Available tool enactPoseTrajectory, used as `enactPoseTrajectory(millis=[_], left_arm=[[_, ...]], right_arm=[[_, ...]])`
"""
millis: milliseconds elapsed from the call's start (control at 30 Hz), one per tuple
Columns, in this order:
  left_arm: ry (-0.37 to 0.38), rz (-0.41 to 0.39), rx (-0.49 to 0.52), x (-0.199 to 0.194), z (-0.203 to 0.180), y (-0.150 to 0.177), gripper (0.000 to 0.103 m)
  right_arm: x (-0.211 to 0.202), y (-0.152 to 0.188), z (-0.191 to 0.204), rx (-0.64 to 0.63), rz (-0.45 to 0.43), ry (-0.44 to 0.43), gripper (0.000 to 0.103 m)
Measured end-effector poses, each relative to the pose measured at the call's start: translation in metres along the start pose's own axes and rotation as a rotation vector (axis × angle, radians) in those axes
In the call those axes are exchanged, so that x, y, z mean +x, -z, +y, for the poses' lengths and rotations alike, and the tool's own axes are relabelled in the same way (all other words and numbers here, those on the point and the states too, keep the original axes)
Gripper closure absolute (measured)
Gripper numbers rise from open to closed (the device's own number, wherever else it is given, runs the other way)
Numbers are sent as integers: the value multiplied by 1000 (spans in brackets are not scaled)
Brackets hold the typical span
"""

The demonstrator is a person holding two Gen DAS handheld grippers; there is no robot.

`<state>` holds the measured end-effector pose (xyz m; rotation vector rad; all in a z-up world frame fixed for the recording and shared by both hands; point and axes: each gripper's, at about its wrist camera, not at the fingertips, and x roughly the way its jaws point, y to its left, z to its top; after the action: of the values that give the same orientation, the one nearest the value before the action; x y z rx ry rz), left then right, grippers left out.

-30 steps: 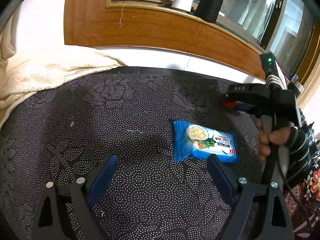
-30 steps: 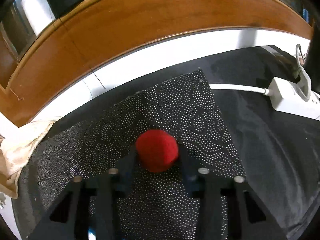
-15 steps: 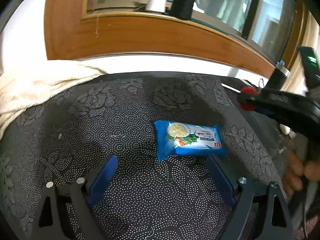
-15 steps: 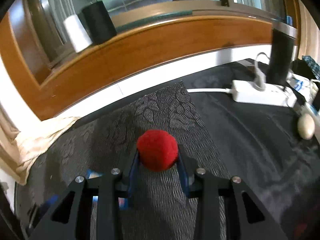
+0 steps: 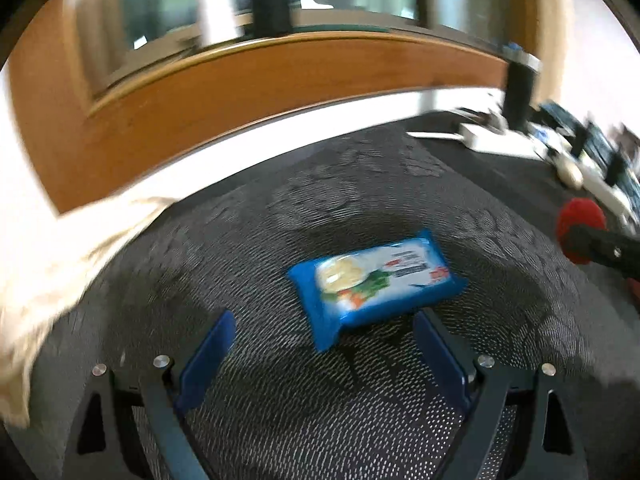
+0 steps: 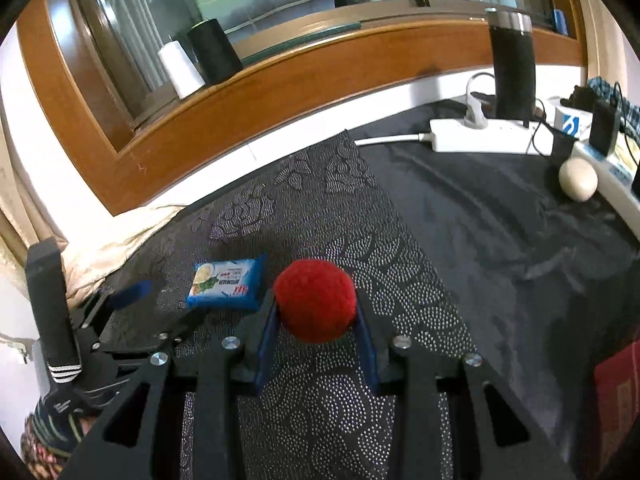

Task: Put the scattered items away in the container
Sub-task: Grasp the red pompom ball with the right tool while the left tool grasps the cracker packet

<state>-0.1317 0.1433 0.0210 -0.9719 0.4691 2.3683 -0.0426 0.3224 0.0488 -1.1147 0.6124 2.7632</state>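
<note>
While your right gripper (image 6: 316, 320) pinches the soft ball (image 6: 315, 300), your wide-open, empty left gripper (image 5: 322, 344) should probably grab the light, crinkly packet (image 5: 374, 282) across its short sides.

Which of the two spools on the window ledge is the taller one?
The black thread spool is the taller one. It stands right of the white thread spool, which is shorter and slimmer, both upright on the wooden window ledge.

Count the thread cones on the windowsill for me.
2. A white thread cone and a black thread cone stand side by side on the wooden windowsill, white on the left. None look hidden.
</note>
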Motion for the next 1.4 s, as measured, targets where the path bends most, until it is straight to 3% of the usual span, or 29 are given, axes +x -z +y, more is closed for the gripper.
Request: enactPoseTrajectory(millis=[200,500,700,833,967,1200,1400], left_arm=[[27,7,191,17,-12,-7,11],[132,32,342,41,-14,-24,11],[205,77,263,52,-6,-31,13],[296,118,180,54,0,-30,37],[270,109,204,46,-12,-26,52],[214,107,116,33,-15,-19,56],[186,51,-17,3,-8,-10,56]], right_arm=[[3,2,-4,17,6,-15,64],[9,4,-9,39,14,-33,64],[13,4,-14,56,21,-32,64],[13,4,-16,67,20,-29,64],[9,3,-18,79,5,-35,64],[6,1,-25,108,-17,-47,64],[-2,-1,-28,129,-42,-55,64]])
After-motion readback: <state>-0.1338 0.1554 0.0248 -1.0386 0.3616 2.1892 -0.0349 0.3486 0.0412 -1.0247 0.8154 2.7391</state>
